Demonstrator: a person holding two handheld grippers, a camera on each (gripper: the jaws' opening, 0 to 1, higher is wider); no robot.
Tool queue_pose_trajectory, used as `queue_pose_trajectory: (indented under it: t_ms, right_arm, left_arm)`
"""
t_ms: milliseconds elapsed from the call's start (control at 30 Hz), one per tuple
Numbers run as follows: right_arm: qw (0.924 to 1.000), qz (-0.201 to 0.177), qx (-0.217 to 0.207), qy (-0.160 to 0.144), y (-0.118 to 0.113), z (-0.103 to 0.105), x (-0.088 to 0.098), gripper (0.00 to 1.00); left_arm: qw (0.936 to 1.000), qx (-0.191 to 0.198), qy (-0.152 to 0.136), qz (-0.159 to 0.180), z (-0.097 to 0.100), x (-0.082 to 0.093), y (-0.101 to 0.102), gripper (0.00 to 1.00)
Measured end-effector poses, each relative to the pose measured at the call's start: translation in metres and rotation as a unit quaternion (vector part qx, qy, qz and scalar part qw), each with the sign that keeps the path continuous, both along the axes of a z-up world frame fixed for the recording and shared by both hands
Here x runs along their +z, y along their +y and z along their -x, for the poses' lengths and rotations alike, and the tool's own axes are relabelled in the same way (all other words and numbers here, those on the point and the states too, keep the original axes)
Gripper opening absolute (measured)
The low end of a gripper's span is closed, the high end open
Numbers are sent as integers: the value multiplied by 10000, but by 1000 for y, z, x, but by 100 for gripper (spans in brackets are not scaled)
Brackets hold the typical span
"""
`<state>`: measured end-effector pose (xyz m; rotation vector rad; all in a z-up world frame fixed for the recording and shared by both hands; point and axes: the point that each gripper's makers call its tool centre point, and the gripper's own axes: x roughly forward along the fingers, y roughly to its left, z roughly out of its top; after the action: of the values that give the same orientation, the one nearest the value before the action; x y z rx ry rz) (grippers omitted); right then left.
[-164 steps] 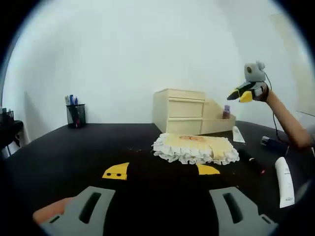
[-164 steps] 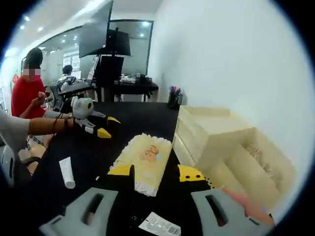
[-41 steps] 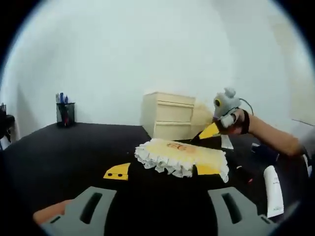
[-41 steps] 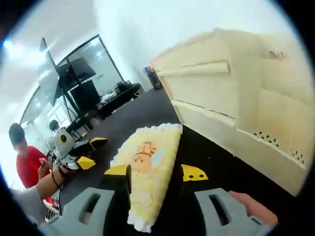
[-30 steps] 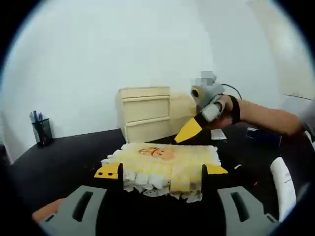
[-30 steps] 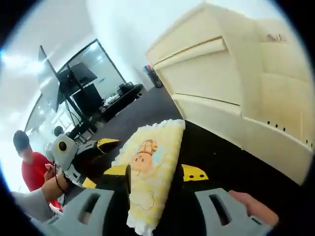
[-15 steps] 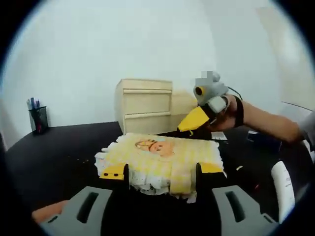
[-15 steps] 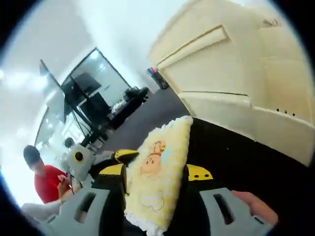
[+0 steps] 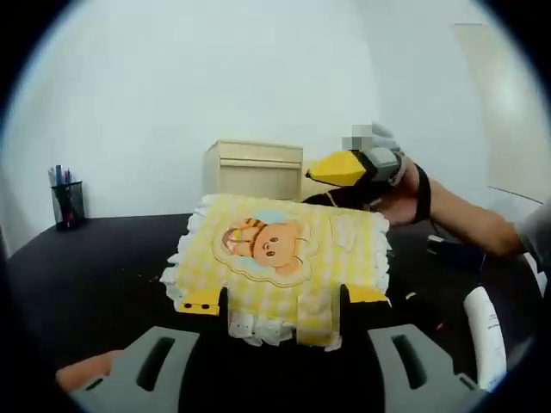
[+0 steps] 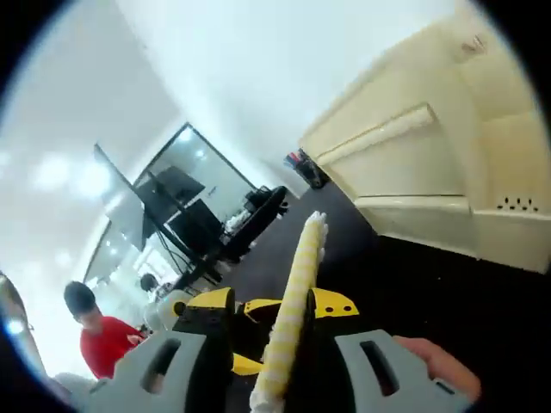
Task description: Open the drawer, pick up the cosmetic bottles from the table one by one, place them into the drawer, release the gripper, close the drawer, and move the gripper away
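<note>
**Fingers around a frilled cloth, drawer not yet opened**

Fingers point(image 9: 202, 303) of the left gripper point(image 9: 284, 299) spread wide, with the near edge of a yellow frilled cloth point(image 9: 275, 245) sitting between them at 6 o'clock. Right gripper point(image 9: 344, 168) at 1 o'clock in the left gripper view, laid over the cloth's far edge. Seen edge-on between that gripper's own fingers in the right gripper view; cannot tell whether pinched or merely propped. Cloth tilted up off the black desk point(image 9: 95, 258), bear picture facing the left camera.

Drawer chest point(image 9: 254, 168) at 12 o'clock behind the cloth, fronts shut. White cosmetic tube point(image 9: 486, 335) lying on the desk at 4 o'clock, untouched. Pen holder point(image 9: 65, 194) far off at 9 o'clock.

Looks like a preliminary step, with the task proper not begun. Calls next for setting the cloth aside, clear of the chest and tube, then reaching one gripper to a drawer front and pulling it out.
</note>
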<state>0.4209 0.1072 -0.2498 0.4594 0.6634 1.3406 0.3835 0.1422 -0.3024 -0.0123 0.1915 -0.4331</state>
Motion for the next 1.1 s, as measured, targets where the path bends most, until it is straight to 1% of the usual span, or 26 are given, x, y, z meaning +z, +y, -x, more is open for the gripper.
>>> queue_pose_trajectory:
  t_ms: [100, 133, 167, 200, 233, 333, 367, 433, 500, 533, 600, 633, 667, 700, 767, 800, 833, 867, 900, 933, 967, 1000, 1033, 1067, 1100]
  right_arm:
    - [9981, 471, 89, -375, 1, 12, -11, 29]
    - [9971, 595, 120, -469, 2, 9, -12, 29]
    - [9962, 772, 176, -357, 1, 10, -16, 29]
    - [9939, 1003, 317, -330, 0, 16, -20, 30]
    - [9912, 1149, 477, -446, -2, 20, -23, 30]
    - [9827, 1637, 548, -674, -8, 18, -27, 29]
    - [9791, 1757, 516, -884, -9, 15, -28, 27]
    - [9700, 1975, 247, -1392, -8, -4, -29, 19]
    - [9727, 1875, 223, -1349, -3, 1, -27, 17]
    - [9723, 1784, 235, -1494, -1, -1, -22, 17]
    - [9722, 1725, 253, -1563, 2, 0, -17, 15]
    - [9691, 1675, 306, -1784, 4, 6, -13, 14]
    - [9651, 1680, 354, -1979, 5, 11, -12, 14]
    - [9610, 1757, 362, -2103, 5, 13, -11, 14]
    - [9528, 1745, 494, -2435, 9, 17, -5, 13]
    - [9499, 1740, 520, -2544, 10, 17, -2, 13]
    - [9479, 1726, 582, -2615, 12, 17, 2, 12]
    - [9442, 1712, 663, -2734, 13, 19, 4, 12]
    - [9372, 1699, 773, -2946, 14, 20, 8, 12]
    - [9327, 1678, 876, -3069, 14, 27, 9, 11]
    - [9275, 1596, 1013, -3223, 14, 33, 12, 11]
    - [9218, 1544, 1138, -3370, 12, 44, 12, 10]
    - [9179, 1526, 1259, -3440, 11, 52, 12, 10]
    - [9112, 1434, 1437, -3584, 12, 60, 14, 10]
    - [9009, 1363, 1585, -3803, 12, 66, 15, 10]
  left_arm:
    - [10000, -15, -11, -27, 0, 1, 0, 47]
    - [10000, -18, -17, -37, 0, 1, 0, 47]
    - [10000, -24, -21, -45, 0, 1, 0, 47]
    - [10000, -41, -28, -65, 0, 1, 0, 47]
    - [10000, -50, -26, -73, 0, 1, 0, 46]
    - [9999, -91, -19, -67, 2, 0, -2, 46]
    - [9999, -97, -18, -65, 1, 1, -1, 46]
    - [9999, -115, -31, -57, 0, 2, 0, 46]
    - [9999, -114, -36, -101, -1, 1, 0, 45]
    - [9998, -147, -55, -89, 0, 3, 1, 43]
    - [9996, -217, -129, -152, 3, 6, 0, 43]
    - [9991, -284, -209, -254, 5, 9, -1, 43]
    - [9980, -381, -282, -425, 7, 11, -1, 44]
    - [9969, -426, -340, -568, 10, 13, -1, 47]
    - [9966, -444, -404, -566, 17, 19, 2, 50]
    - [9964, -432, -449, -568, 18, 22, 5, 50]
    - [9962, -438, -592, -474, 20, 30, 8, 50]
    - [9960, -376, -735, -338, 20, 41, 15, 50]
    - [9951, -270, -949, -118, 22, 55, 24, 50]
    - [9941, -175, -1070, 25, 24, 63, 31, 50]
    - [9926, -97, -1203, 99, 26, 70, 38, 49]
    - [9913, -22, -1301, 176, 28, 76, 45, 49]
    - [9900, 87, -1385, 236, 29, 82, 52, 50]
    - [9884, 162, -1481, 277, 29, 86, 57, 52]
    - [9870, 138, -1570, 328, 31, 90, 59, 55]
